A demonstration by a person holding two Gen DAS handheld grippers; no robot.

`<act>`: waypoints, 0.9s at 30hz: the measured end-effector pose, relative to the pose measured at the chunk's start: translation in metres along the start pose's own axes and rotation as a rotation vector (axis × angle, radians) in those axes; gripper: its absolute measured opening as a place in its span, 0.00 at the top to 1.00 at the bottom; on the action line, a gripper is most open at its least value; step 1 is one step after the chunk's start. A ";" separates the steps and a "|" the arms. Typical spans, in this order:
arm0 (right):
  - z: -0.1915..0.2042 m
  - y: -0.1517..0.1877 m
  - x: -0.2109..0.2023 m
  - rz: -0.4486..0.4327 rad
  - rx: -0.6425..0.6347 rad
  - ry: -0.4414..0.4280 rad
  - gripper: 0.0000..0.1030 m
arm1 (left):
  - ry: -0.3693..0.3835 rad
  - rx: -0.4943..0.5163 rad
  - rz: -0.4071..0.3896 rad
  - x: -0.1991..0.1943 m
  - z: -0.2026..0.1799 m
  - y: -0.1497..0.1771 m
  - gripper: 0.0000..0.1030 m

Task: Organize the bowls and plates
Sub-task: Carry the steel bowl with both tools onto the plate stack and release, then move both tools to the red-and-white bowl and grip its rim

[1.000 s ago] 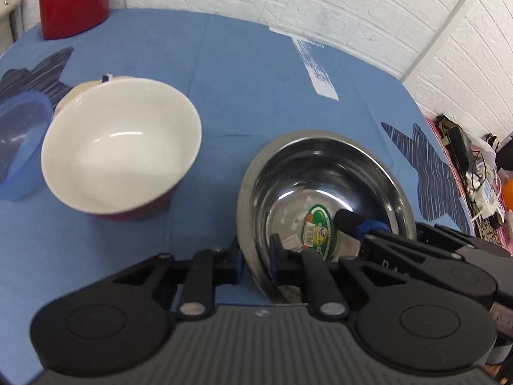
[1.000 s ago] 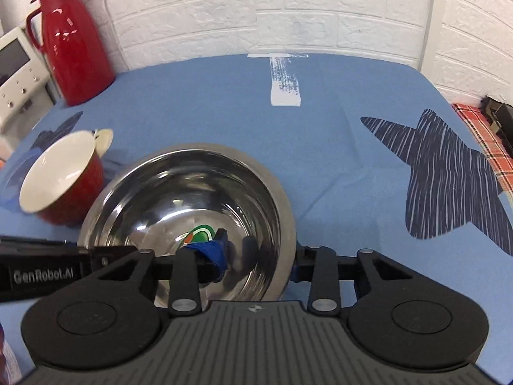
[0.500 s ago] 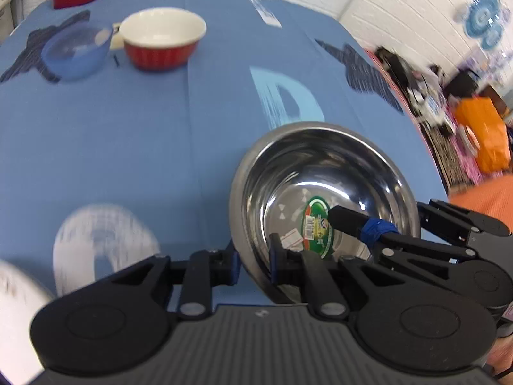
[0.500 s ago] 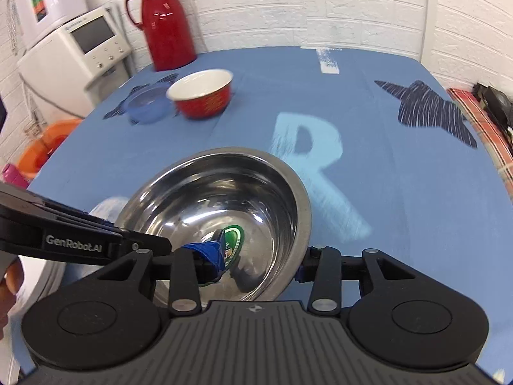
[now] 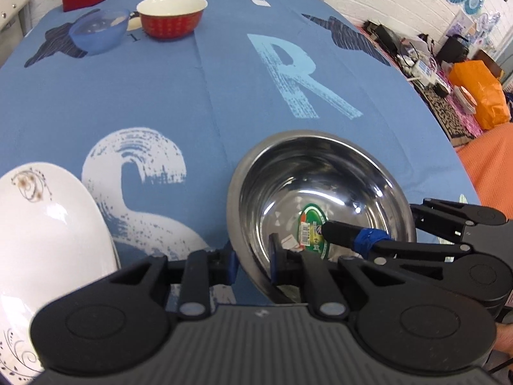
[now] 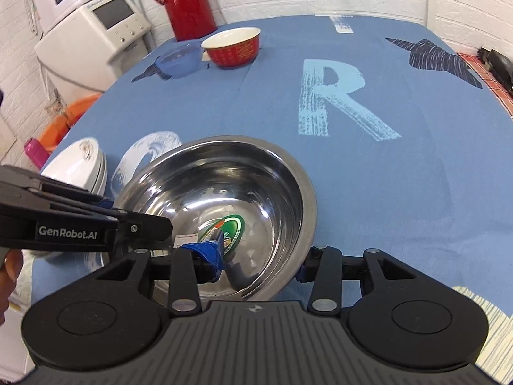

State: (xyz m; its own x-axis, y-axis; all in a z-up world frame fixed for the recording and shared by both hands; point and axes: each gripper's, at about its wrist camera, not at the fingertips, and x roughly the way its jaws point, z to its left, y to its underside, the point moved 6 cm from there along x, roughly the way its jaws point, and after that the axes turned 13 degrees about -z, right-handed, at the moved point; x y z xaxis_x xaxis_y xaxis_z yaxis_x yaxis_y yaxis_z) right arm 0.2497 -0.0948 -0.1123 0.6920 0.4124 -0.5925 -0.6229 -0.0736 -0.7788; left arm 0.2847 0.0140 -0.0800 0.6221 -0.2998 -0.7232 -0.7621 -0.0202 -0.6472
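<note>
Evidently a Two-Claw Hold on the Steel Bowl

Left wrist view. The left claw (image 5: 251, 261) pinches the near rim of the steel bowl (image 5: 320, 199), one finger outside the wall, one inside. The bowl sits lower centre of the frame, over the blue bench (image 5: 192, 96); whether its base touches the cloth cannot be told. The right claw (image 5: 368, 224) enters from the lower right, a blue-taped finger inside the bowl. A white plate (image 5: 48, 224) fills the lower left. A red bowl (image 5: 171, 16) and a blue bowl (image 5: 97, 30) stand together at upper left, well apart from the steel one.

Right wrist view. The right claw (image 6: 259, 264) grips the bowl's (image 6: 224, 199) near wall across the rim. Stacked white plates (image 6: 80, 163) lie at middle left, just beside the bowl.

Handling assessment. Thin steel, judged light and rigid, not fragile. The polished surface is likely slippery, so the rolled rim is the sound place to hold. Two opposed rim grips should resist tilting.
</note>
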 end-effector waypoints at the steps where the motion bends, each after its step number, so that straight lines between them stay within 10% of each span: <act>1: 0.002 0.003 -0.002 0.009 -0.017 0.000 0.73 | 0.006 0.002 0.010 0.001 0.000 0.003 0.91; 8: -0.007 0.008 0.005 0.032 0.001 0.008 0.71 | -0.011 0.046 0.004 0.011 -0.009 0.011 0.88; 11: -0.012 0.009 0.000 0.062 0.053 0.002 0.72 | 0.000 0.004 0.032 0.009 -0.001 0.008 0.38; 21: -0.054 -0.043 -0.043 -0.081 0.150 0.108 0.70 | 0.057 -0.113 -0.155 -0.051 0.048 -0.056 0.38; 27: -0.043 -0.131 0.025 -0.163 0.120 0.065 0.68 | -0.010 -0.382 -0.246 -0.024 0.115 -0.128 0.37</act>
State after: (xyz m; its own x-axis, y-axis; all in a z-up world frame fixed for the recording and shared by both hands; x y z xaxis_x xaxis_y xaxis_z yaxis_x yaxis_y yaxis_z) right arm 0.3641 -0.1142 -0.0343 0.8068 0.3500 -0.4761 -0.5373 0.0992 -0.8375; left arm 0.3881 0.1336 -0.0081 0.7934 -0.2330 -0.5624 -0.6017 -0.4404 -0.6664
